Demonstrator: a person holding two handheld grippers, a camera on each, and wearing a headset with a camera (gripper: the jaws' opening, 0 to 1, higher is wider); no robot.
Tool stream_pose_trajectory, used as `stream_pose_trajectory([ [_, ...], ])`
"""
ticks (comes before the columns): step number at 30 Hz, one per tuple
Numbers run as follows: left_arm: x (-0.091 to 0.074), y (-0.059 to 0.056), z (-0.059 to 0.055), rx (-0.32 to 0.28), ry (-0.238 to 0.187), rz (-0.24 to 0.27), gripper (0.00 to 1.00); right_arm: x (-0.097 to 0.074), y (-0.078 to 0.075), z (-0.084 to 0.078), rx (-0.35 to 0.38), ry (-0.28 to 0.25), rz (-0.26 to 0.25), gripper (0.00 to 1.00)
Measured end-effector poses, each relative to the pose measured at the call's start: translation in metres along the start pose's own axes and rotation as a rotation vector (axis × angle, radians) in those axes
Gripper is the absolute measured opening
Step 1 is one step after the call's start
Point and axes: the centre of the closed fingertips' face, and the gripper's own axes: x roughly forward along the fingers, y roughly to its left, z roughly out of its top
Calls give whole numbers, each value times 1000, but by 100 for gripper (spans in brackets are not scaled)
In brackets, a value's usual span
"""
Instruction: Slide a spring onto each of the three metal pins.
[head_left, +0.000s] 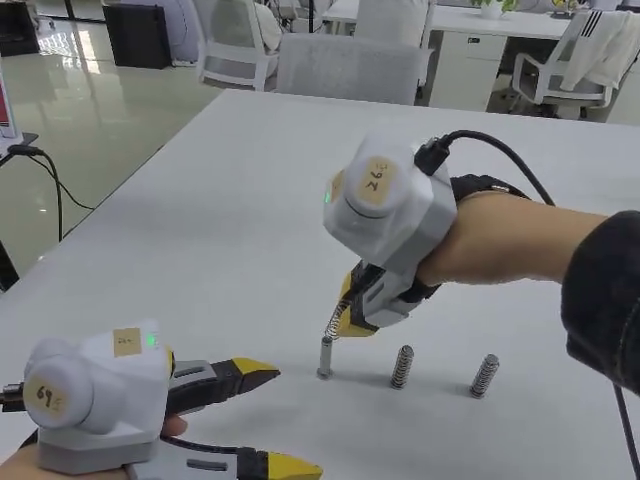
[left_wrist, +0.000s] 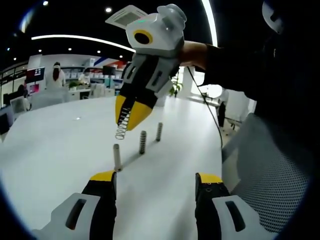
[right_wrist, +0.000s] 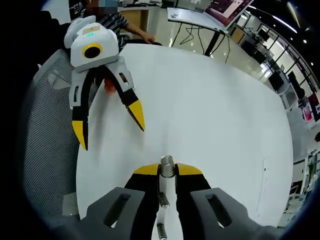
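Observation:
My right gripper (head_left: 352, 312) is shut on a small steel spring (head_left: 335, 322), which hangs tilted just above a bare metal pin (head_left: 325, 357) standing on the white table (head_left: 230, 200). To the pin's right stand two more pins, each wearing a spring (head_left: 402, 367) (head_left: 485, 376). The left gripper view has the held spring (left_wrist: 121, 127) over the bare pin (left_wrist: 117, 156), with the two sprung pins (left_wrist: 142, 142) (left_wrist: 159, 131) behind. In the right gripper view the spring (right_wrist: 167, 167) sits between its shut jaws. My left gripper (head_left: 285, 420) rests open near the table's front edge.
Office chairs (head_left: 345, 65) and desks stand beyond the table's far edge. A black cable (head_left: 520, 165) runs back from the right gripper over the person's hand. A grey mesh chair (right_wrist: 47, 145) is at the near side of the table.

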Motion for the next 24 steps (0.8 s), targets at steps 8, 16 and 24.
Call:
stream_pose_trajectory([
  [8,0,2,0,-3,-2,6,59,9,-2,0,-7,17,20,8],
  [16,-1,4,0,-7,-5,9,59,17,-2,-5,-12,46,38,8],
  [24,0,3,-1,-5,-4,8,58,26,-2,-8,-7,66,59,8],
])
